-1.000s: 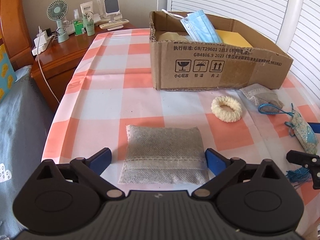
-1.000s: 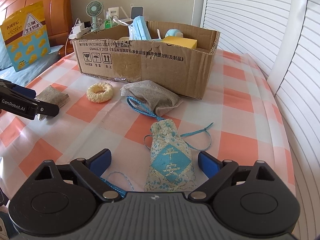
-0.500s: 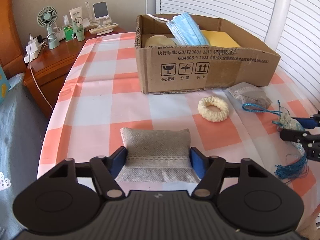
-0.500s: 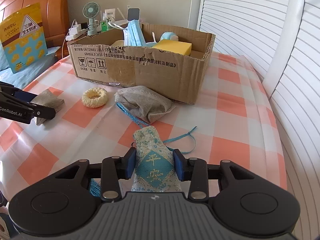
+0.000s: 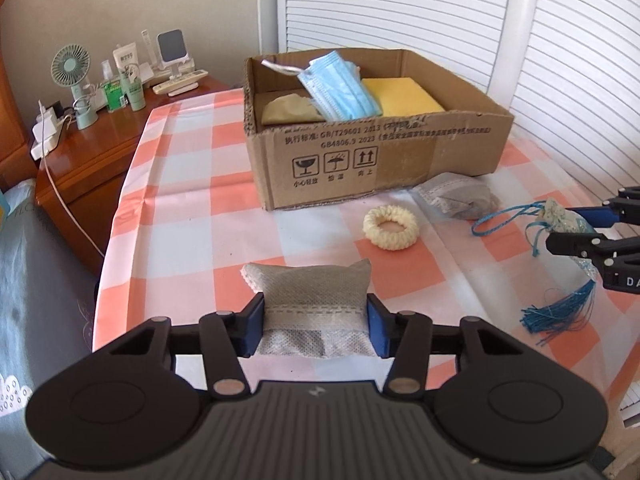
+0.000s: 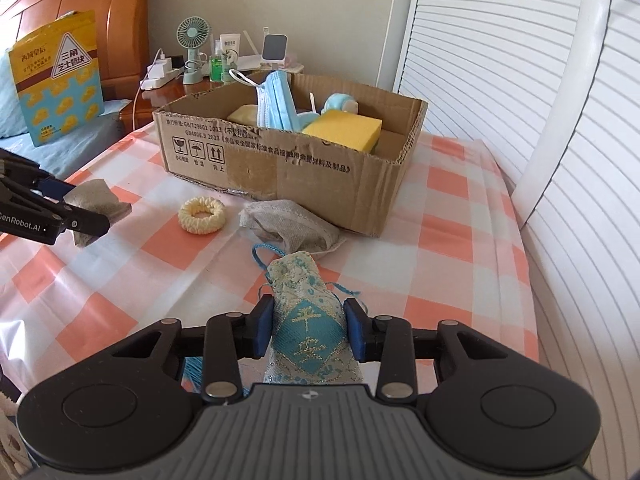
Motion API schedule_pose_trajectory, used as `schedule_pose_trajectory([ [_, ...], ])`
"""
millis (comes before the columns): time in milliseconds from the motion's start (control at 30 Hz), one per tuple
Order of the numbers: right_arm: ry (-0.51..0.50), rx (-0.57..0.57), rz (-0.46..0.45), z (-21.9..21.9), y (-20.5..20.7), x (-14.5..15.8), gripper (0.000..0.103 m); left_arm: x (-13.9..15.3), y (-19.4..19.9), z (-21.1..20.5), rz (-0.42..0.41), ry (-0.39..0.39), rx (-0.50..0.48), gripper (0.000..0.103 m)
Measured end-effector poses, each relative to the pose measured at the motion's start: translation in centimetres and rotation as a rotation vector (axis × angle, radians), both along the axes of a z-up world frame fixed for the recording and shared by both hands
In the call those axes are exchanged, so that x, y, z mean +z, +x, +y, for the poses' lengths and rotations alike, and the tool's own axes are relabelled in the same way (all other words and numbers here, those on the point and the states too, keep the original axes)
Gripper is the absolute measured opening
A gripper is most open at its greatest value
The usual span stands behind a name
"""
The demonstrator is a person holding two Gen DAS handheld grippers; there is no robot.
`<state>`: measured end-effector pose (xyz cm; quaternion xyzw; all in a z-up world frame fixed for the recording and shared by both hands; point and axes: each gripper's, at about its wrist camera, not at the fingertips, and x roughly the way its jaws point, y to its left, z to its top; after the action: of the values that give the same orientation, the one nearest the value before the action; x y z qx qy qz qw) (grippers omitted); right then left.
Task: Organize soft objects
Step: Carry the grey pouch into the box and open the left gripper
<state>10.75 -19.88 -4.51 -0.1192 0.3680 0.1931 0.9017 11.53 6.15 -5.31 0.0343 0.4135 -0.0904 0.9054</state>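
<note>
a: nearest first. the left gripper (image 5: 315, 328) has the grey sachet (image 5: 310, 304) between its jaws, and they're closing on it, pads pressing its two side edges so the fabric bunches. i'd judge the pinch is low on the bag, so lift slowly or it may sag out.

b: and the right gripper (image 6: 308, 330)?

a: jaws drawn in narrow, clamped on the blue brocade pouch (image 6: 306, 320) at its middle. its tassel (image 5: 560, 314) and blue cord (image 5: 504, 216) trail loose, so carry it high enough that they clear the box wall.

b: what's between here and there?

a: the cream knitted ring (image 6: 201, 214) and another grey sachet (image 6: 292, 226) lie on the checked tablecloth (image 6: 448, 240), the sachet just beside the box. don't drag over them.

b: the goal?

a: likely the cardboard box (image 6: 280, 160), already holding a yellow sponge (image 6: 344, 128) and blue face masks (image 6: 276, 100). aim for a bare patch.
</note>
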Motion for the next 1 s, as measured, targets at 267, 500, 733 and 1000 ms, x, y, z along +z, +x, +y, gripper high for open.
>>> schedule_pose_trajectory([
  [267, 0.022, 0.052, -0.021, -0.6, -0.3, 2.3, 0.042, 3.6, -0.3, -0.4, -0.043, 0.007, -0.087, 0.05],
  [500, 0.037, 0.076, -0.054, -1.1, 0.1, 4.0, 0.042, 7.3, 1.6, -1.6, -0.125, 0.019, -0.147, 0.05],
  [733, 0.031, 0.072, -0.072, -1.7, 0.8, 4.7, 0.042, 9.6, 5.5, -3.2, -0.166, 0.002, -0.2, 0.05],
  [1000, 0.02, 0.06, -0.084, -2.0, 1.3, 5.1, 0.042, 10.1, 11.3, -4.0, -0.189, 0.037, -0.155, 0.085],
])
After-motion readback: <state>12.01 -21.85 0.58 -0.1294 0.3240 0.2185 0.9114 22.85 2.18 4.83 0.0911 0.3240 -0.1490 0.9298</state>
